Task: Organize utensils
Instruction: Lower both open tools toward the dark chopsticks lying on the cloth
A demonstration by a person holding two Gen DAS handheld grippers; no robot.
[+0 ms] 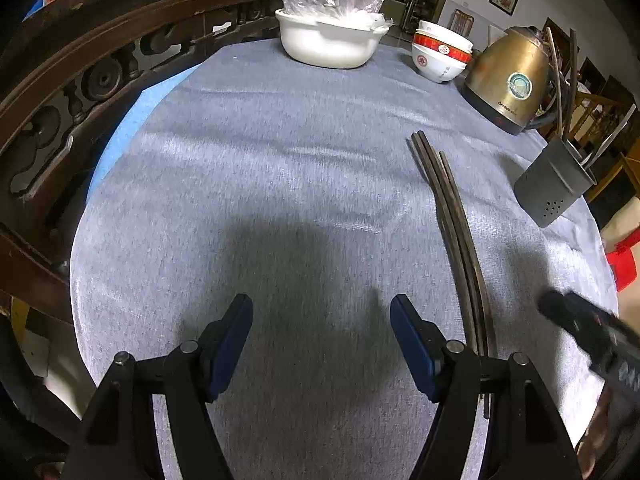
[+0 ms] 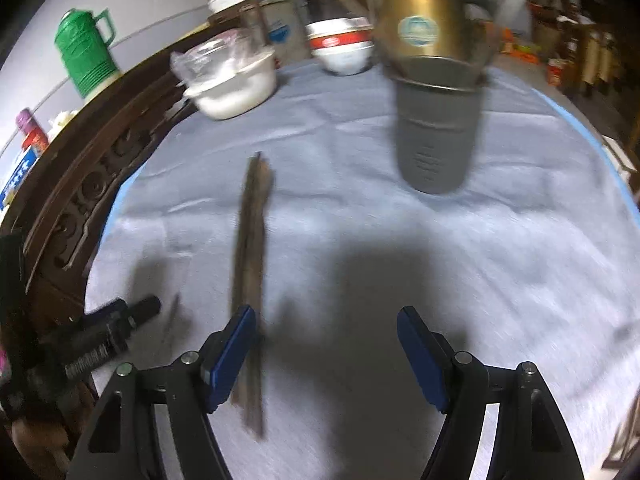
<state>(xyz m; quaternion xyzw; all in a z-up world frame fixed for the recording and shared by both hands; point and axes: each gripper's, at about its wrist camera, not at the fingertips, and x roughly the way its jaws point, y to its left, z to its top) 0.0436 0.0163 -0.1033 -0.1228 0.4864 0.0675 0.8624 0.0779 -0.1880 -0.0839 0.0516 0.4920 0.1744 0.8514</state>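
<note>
Several dark wooden chopsticks [image 1: 452, 216] lie in a bundle on the grey tablecloth, just right of my open, empty left gripper [image 1: 322, 340]. In the right wrist view the chopsticks [image 2: 250, 264] run past the left finger of my open, empty right gripper [image 2: 326, 344]; that view is blurred. A grey utensil holder [image 1: 554, 182] stands at the right with utensils sticking out; it also shows in the right wrist view [image 2: 438, 136], ahead and slightly right. Part of the right gripper [image 1: 588, 332] shows at the right edge of the left wrist view.
A white pot with a plastic bag [image 1: 328, 40], stacked red-and-white bowls [image 1: 438, 54] and a brass kettle [image 1: 508, 80] stand at the far side. A carved wooden chair back [image 1: 80, 80] curves along the left. A green jug [image 2: 86, 52] stands behind it.
</note>
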